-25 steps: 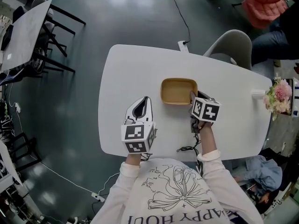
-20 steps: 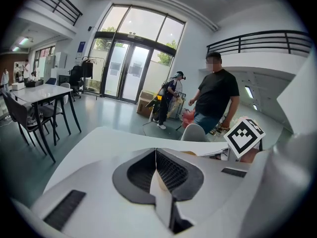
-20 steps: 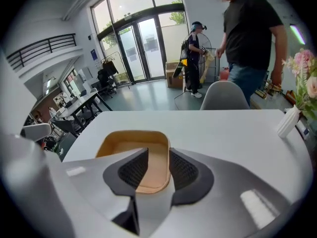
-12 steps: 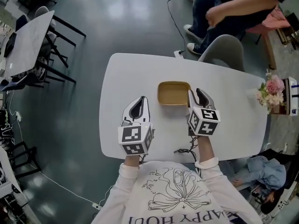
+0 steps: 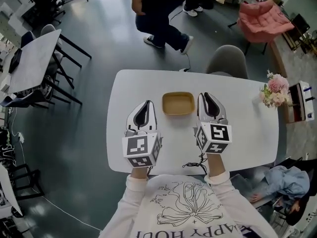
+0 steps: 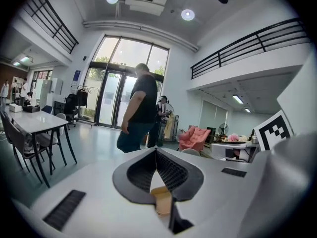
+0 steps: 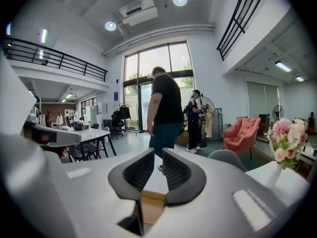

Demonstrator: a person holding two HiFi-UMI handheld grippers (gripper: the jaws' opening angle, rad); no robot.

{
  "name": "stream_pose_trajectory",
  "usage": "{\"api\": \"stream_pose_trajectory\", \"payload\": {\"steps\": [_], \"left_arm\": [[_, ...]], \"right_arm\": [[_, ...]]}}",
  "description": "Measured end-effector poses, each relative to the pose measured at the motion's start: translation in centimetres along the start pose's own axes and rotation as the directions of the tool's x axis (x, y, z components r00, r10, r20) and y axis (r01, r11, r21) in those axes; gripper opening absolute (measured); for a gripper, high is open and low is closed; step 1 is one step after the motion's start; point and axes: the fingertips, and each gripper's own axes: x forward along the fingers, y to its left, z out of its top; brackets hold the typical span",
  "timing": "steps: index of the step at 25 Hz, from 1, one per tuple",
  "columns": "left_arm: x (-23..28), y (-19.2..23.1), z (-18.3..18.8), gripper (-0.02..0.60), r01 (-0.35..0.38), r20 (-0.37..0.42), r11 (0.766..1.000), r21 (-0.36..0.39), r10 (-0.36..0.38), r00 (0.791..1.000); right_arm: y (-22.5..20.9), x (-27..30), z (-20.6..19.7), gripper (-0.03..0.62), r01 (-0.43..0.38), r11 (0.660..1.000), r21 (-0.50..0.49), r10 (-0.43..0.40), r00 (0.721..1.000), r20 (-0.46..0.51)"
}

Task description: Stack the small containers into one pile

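Observation:
A tan rectangular container [image 5: 178, 103] rests on the white table [image 5: 247, 128], toward its far side. The left gripper [image 5: 147, 103] hovers to the container's left with its jaws closed tip to tip and nothing in them; in the left gripper view [image 6: 156, 151] they meet in a point. On the container's right is the right gripper [image 5: 204, 95], apart from the rim. Its jaws are closing with a narrow gap, nothing between them, as the right gripper view [image 7: 158, 151] shows. Both gripper views point level across the room, so neither shows the container.
Pink flowers [image 5: 273, 89] stand at the table's right end. A grey chair [image 5: 227, 61] is tucked in at the far side, and a person [image 5: 158, 9] walks past beyond it. A black cable [image 5: 195, 160] lies at the near edge. Another table [image 5: 34, 61] stands at left.
The right gripper has drawn back from the container's right rim and now stands beside it. Both grippers have tilted up to level. A person has walked into view behind the table.

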Motion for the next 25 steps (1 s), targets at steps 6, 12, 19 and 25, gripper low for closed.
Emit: {"api": "stream_pose_trajectory", "payload": {"steps": [6,12,19,25], "left_arm": [[-1.9,-1.8,3.1,0.008,0.015,0.081,0.999,0.042,-0.018,0.997],[-3.5,-3.0,5.1,0.008,0.022,0.133,0.997,0.074,-0.032,0.991],[-4.7,-3.7,6.4,0.008,0.026,0.17,0.995,0.092,-0.041,0.985],[-5.3,-4.2,6.9,0.008,0.031,0.187,0.994,0.103,-0.05,0.981]], "right_arm": [[0.4,-3.3,4.0,0.018,0.021,1.0,-0.011,-0.019,0.993,0.116],[0.8,-5.7,6.4,0.012,0.024,0.999,-0.022,-0.02,0.984,0.175],[1.1,-7.1,7.4,0.012,0.034,0.999,-0.034,-0.026,0.978,0.206],[1.2,-7.7,7.7,0.012,0.034,0.999,-0.027,-0.028,0.976,0.214]]}}
